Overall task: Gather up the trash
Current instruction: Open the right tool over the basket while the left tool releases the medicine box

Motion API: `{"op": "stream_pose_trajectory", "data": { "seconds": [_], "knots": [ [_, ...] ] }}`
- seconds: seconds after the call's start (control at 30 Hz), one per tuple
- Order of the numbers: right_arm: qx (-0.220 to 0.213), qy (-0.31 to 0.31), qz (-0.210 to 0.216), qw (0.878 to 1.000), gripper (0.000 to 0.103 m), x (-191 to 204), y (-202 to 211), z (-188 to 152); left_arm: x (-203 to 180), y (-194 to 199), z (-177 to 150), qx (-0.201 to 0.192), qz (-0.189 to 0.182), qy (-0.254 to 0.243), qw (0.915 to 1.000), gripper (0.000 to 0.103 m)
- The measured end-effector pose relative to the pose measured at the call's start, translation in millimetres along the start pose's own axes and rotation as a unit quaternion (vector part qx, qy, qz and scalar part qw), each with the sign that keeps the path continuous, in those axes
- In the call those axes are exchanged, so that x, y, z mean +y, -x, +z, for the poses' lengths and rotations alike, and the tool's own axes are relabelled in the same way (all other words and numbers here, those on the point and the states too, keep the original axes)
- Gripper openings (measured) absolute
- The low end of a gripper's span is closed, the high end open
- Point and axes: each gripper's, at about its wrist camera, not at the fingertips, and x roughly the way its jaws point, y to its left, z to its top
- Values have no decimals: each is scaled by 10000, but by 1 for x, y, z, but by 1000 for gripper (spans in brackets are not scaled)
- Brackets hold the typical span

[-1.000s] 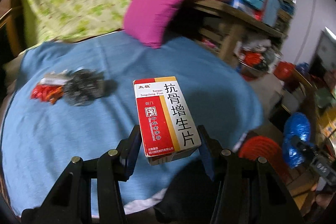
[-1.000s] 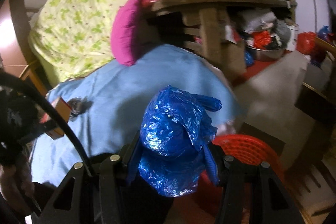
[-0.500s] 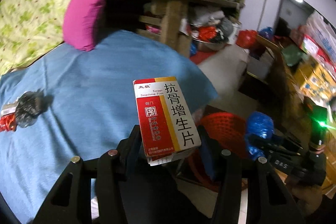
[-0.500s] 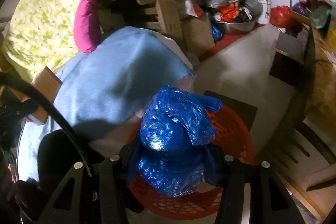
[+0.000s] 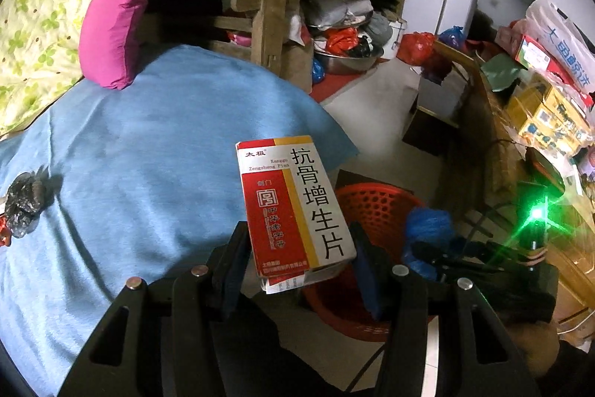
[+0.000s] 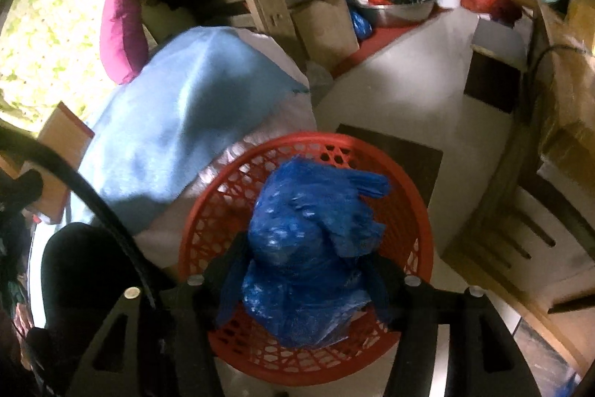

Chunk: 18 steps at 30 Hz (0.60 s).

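My left gripper (image 5: 297, 237) is shut on a red, yellow and white medicine box (image 5: 293, 203), which stands upright over the edge of the blue bed sheet (image 5: 148, 155). Just right of it is a red mesh basket (image 5: 375, 199) on the floor. My right gripper (image 6: 308, 255) holds a crumpled blue plastic bag (image 6: 312, 248) directly above the basket's rim (image 6: 223, 188). Its jaws are opening, and the bag still sits between the pads. From the left wrist, the right gripper and the blue bag (image 5: 427, 226) hang over the basket.
A black crumpled wrapper (image 5: 24, 203) with a red scrap lies on the sheet at far left. A magenta pillow (image 5: 115, 25) leans on a cluttered wooden shelf (image 5: 267, 6). Boxes and bags crowd a wooden table (image 5: 494, 121) on the right; grey floor lies between.
Both hands swung from the bed toward the red basket. The right gripper sank until the blue bag hangs over the basket, and its jaws stand slightly wider. The box stays gripped.
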Motion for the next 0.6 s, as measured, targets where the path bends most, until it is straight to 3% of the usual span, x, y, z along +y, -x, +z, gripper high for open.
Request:
{"op": "stream_pose_trajectory", "data": {
  "seconds": [0.07,0.37,0.6],
  "knots": [
    [-29,-19,-67,10000,75,-2,0,0,-3,-2,0,27,-38,-39,10000,54],
    [-302,-148,-122,9994,76,-8,14,4,-13,-13,1,150,-203,-93,9996,54],
    [-580,-259,-221,9977,76,-18,29,4,-35,-35,3,434,-593,-196,9971,55]
  ]
}}
